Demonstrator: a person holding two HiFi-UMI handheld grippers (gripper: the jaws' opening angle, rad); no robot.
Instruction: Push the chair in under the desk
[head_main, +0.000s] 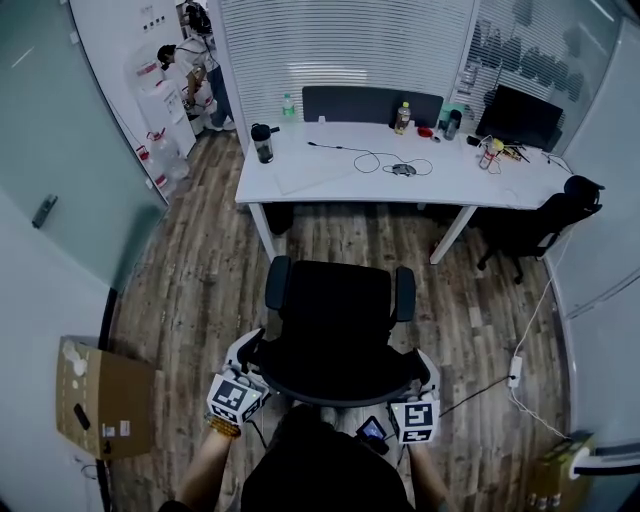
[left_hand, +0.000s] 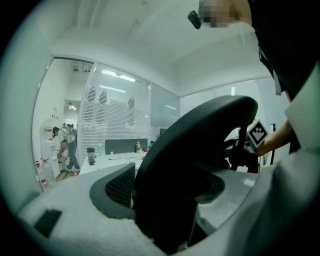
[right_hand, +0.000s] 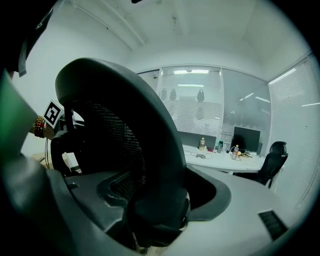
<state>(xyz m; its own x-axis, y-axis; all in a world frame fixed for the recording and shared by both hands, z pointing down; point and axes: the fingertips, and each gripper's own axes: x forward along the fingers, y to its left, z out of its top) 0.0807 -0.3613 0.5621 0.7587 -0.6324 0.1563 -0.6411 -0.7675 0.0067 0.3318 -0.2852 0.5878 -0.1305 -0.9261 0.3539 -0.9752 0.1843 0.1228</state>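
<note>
At frame bottom, gripping office chair backrest (head_main: 335, 387) with left gripper (head_main: 249, 354) and right gripper (head_main: 422, 372) alike; push evenly, straight toward white desk (head_main: 330, 172).

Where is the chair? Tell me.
In the head view the chair stands centre, short of the desk, its backrest held by the left gripper and right gripper.

Chair (head_main: 335, 320) before the desk (head_main: 330, 172), clear of it, back toward the person. Left gripper (head_main: 251, 351) clamped at the back's left edge, right gripper (head_main: 426, 368) at its right. On the desk: cup (head_main: 262, 142) left, monitor (head_main: 518, 115) right. Cardboard box (head_main: 105, 400) on the floor, far left.
</note>
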